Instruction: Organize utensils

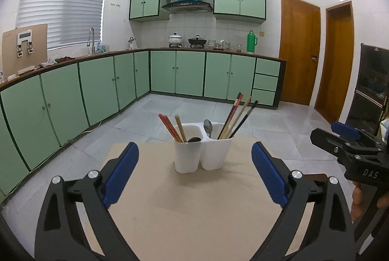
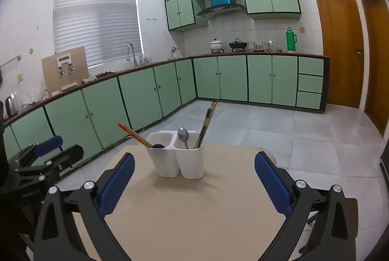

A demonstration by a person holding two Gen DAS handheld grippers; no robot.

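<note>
A white two-compartment utensil holder [image 1: 201,151] [image 2: 178,158] stands on the beige table [image 1: 194,200] [image 2: 194,207]. Its left compartment holds red and tan chopsticks [image 1: 171,128] [image 2: 133,134] and a dark spoon [image 1: 194,139] [image 2: 158,146]. Its right compartment holds a silver spoon [image 1: 207,127] [image 2: 183,135] and several chopsticks [image 1: 237,116] [image 2: 206,123]. My left gripper [image 1: 194,171] is open and empty, short of the holder. My right gripper [image 2: 194,180] is open and empty, also short of it. Each gripper shows in the other's view, the right one [image 1: 350,144] and the left one [image 2: 48,156].
Green kitchen cabinets [image 1: 97,83] [image 2: 145,90] run along the left and back walls under a counter with a sink, pots and a green thermos [image 1: 251,42] [image 2: 290,40]. Wooden doors [image 1: 299,49] [image 2: 340,47] stand at the right. The tiled floor surrounds the table.
</note>
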